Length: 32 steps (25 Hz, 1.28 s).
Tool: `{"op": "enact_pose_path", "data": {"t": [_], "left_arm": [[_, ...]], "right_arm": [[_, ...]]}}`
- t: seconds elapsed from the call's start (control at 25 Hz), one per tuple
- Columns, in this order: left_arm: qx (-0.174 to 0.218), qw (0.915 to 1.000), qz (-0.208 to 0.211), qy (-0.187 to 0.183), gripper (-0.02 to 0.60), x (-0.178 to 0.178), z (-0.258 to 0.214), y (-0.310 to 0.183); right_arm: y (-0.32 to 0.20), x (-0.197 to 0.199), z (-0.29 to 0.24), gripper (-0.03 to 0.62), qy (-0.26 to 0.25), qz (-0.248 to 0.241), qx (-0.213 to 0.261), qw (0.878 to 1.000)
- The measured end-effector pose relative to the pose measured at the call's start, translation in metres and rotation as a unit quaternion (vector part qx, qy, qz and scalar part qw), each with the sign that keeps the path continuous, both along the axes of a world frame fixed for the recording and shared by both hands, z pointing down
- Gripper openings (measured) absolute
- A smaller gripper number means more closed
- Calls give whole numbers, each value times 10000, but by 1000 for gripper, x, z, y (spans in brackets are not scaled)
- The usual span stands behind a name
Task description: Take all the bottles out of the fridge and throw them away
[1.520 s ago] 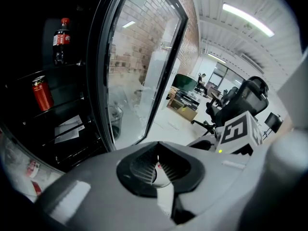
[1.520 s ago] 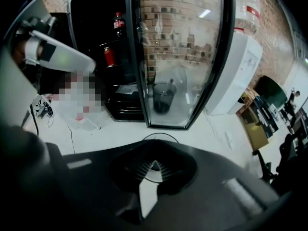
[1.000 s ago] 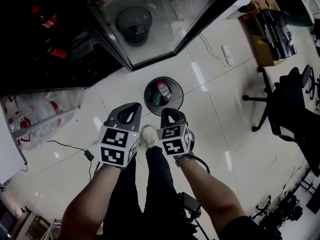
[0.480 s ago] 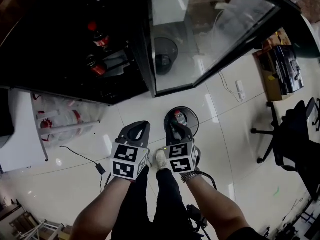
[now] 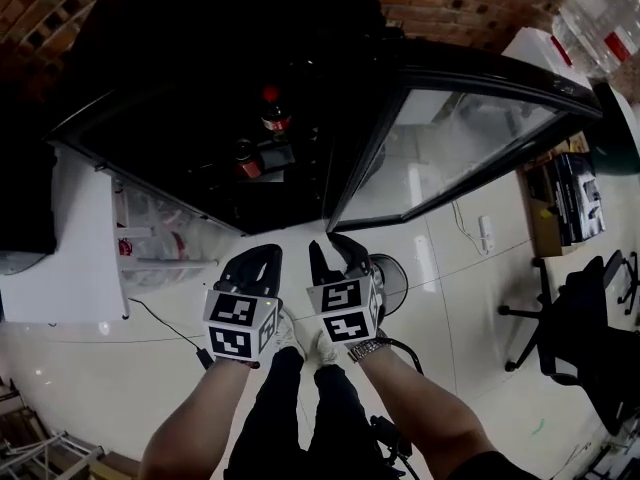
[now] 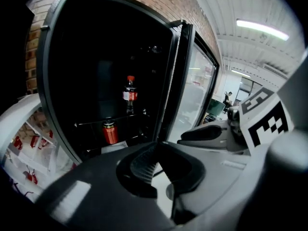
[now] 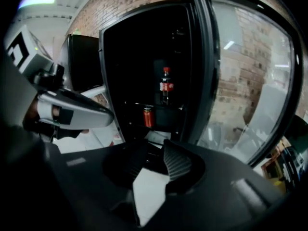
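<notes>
Head view has both grippers side by side over the white floor [image 5: 120, 368], aimed at the open fridge [image 5: 180, 88]. The left gripper [image 5: 262, 256] has its jaws pressed together with nothing in them. The right gripper [image 5: 332, 253] has just been opening up; its jaws are a bit apart now, and its own view shows only floor between them, so it's empty. The bottle [image 5: 270, 108] (red cap, dark drink) stands upright on a shelf inside the dark fridge, well ahead of both grippers. A red can [image 5: 245, 158] sits lower down, a little left of it. The glass door [image 5: 450, 148] is swung open on the right. The bin [image 5: 395, 273] is on the floor just past the right gripper, partly hidden by it.
</notes>
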<state>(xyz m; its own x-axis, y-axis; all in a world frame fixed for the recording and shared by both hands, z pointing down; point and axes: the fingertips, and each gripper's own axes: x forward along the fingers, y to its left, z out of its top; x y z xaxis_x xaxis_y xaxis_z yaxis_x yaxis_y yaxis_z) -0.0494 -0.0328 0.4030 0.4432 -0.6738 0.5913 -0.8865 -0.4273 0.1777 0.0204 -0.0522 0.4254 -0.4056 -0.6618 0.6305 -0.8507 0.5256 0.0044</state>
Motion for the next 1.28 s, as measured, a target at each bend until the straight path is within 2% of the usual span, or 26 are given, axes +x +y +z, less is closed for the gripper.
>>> {"op": "enact_pose_path", "data": {"t": [0.36, 0.52, 0.72, 0.84, 0.92, 1.28], "left_arm": [[248, 9992, -298, 93, 3, -52, -32, -22], [316, 9989, -314, 150, 3, -68, -38, -33], [340, 9988, -301, 192, 3, -84, -41, -46], [332, 9989, -264, 212, 3, -88, -41, -52], [324, 9990, -229, 220, 3, -91, -41, -56], [301, 9992, -156, 190, 3, -101, -37, -71]], "right_arm": [[-85, -61, -69, 112, -74, 8, 671, 9977], [-123, -78, -90, 137, -34, 175, 859, 9961], [-170, -89, -110, 137, -1, 397, 1085, 9933], [-192, -89, -114, 137, 61, 527, 1118, 9923], [-203, -90, -112, 166, 124, 585, 1095, 9922], [-238, -94, -106, 166, 382, 591, 1046, 9920]]}}
